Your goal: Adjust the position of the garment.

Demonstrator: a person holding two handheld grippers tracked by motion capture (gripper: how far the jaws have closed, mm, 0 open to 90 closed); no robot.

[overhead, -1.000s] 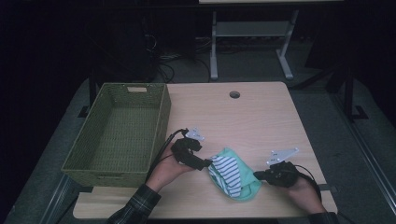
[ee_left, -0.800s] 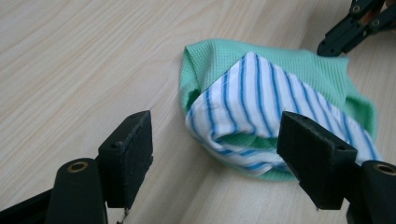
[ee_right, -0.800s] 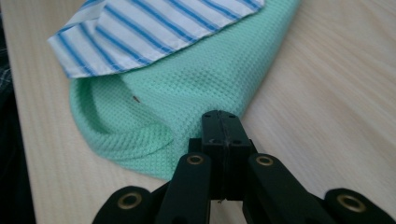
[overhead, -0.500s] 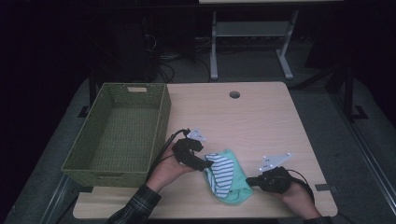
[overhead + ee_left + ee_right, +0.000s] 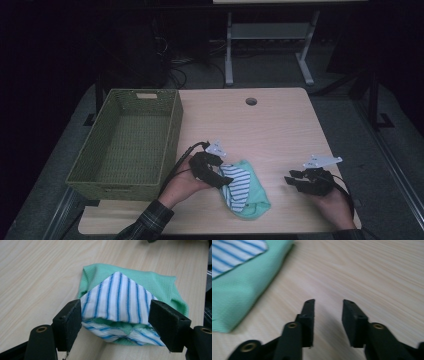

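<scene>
Green waffle-textured cloth with a blue-and-white striped lining, a folded cloth (image 5: 243,192), is lying near the front edge of the table (image 5: 280,130), between the person's two hands. In the left gripper view the striped side is showing as a folded-over flap on top of the green layer, and the left tool (image 5: 117,322) is pinching the near end of the bundle, its pads pressing on either side of the thick fold. That grip is likely keeping the layers stacked so the fold is not springing open. In the high view the left hand (image 5: 182,182) is resting low on the table just beside the basket, with its tool reaching into the cloth. The right tool (image 5: 327,315) is standing off to the side of the cloth, well apart from it, with its jaws spread partway over bare wood and nothing between them; they have just been opening, which suggests it is letting go after finishing its part of the fold. The woven green basket (image 5: 175,120) is sitting empty at the left side of the table, close to the holding hand, probably waiting as the place where the folded cloth is going.
</scene>
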